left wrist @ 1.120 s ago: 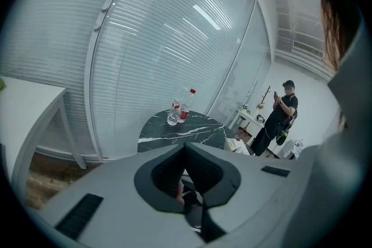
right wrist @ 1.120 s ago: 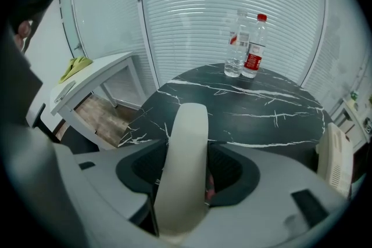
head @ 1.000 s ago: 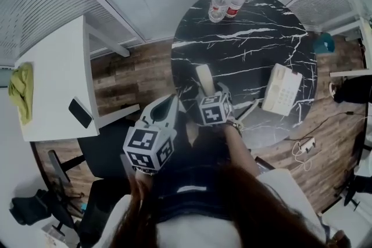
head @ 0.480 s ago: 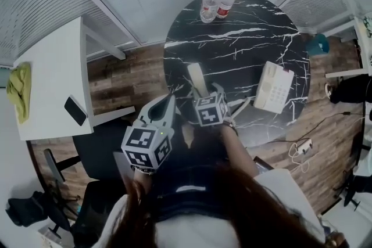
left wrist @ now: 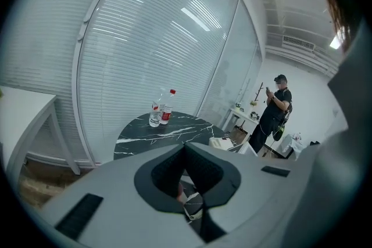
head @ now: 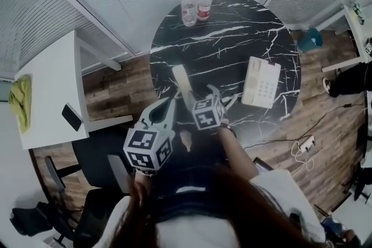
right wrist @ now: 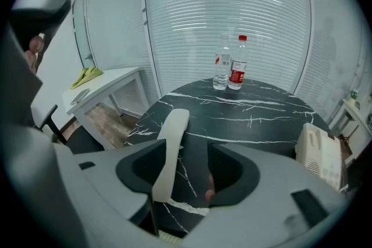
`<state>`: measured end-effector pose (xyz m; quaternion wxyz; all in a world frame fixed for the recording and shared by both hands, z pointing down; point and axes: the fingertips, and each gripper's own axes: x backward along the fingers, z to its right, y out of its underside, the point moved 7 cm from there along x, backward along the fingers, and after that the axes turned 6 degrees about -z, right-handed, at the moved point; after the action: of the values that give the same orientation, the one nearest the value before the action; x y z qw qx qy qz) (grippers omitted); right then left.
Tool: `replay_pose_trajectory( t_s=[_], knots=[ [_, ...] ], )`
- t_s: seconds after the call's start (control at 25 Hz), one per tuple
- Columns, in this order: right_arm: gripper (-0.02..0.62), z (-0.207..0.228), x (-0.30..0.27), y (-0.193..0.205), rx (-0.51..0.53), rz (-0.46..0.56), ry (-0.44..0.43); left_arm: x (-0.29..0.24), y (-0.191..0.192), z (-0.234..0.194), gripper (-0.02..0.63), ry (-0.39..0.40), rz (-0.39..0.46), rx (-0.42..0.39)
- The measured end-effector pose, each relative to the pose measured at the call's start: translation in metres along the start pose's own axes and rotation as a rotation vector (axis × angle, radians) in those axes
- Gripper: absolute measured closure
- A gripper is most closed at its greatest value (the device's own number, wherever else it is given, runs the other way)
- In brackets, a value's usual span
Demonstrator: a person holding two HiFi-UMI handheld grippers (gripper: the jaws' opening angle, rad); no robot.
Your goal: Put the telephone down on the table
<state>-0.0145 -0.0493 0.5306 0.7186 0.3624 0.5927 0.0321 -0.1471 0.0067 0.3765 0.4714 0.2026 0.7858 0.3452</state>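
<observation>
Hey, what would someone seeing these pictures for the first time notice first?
Probably the round black marble table, which fills the middle of the head view. At its near edge a cream handset stands out between the open jaws of the right claw. The matching telephone base sits on the table's right side, and two water bottles stand at its far edge.

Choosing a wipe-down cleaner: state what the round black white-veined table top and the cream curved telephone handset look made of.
The round black table top looks like polished marble or a marble-look laminate: white veins, soft sheen. The cream telephone handset is likely moulded plastic: smooth, uniform colour, rounded edges.
</observation>
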Motion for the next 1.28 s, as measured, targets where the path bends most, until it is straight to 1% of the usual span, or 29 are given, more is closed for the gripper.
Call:
replay_pose_trajectory(
  t_s=[0.56,0.76,1.0,1.16,1.28],
  knots=[
    [0.398,0.047,0.036,0.028,-0.007,0.071,0.018,-0.017,0.005,0.081,0.606,0.025,0.014,-0.098],
    [0.426,0.066,0.048,0.034,-0.029,0.106,0.039,-0.022,0.005,0.103,0.606,0.029,0.019,-0.131],
    [0.448,0.089,0.062,0.042,-0.057,0.117,0.089,-0.03,0.003,0.121,0.606,0.065,0.01,-0.177],
    [0.489,0.103,0.07,0.048,-0.088,0.13,0.129,-0.033,0.002,0.124,0.606,0.077,0.011,-0.176],
    [0.49,0.11,0.074,0.053,-0.11,0.135,0.144,-0.033,0.003,0.124,0.606,0.083,0.02,-0.171]
  ],
)
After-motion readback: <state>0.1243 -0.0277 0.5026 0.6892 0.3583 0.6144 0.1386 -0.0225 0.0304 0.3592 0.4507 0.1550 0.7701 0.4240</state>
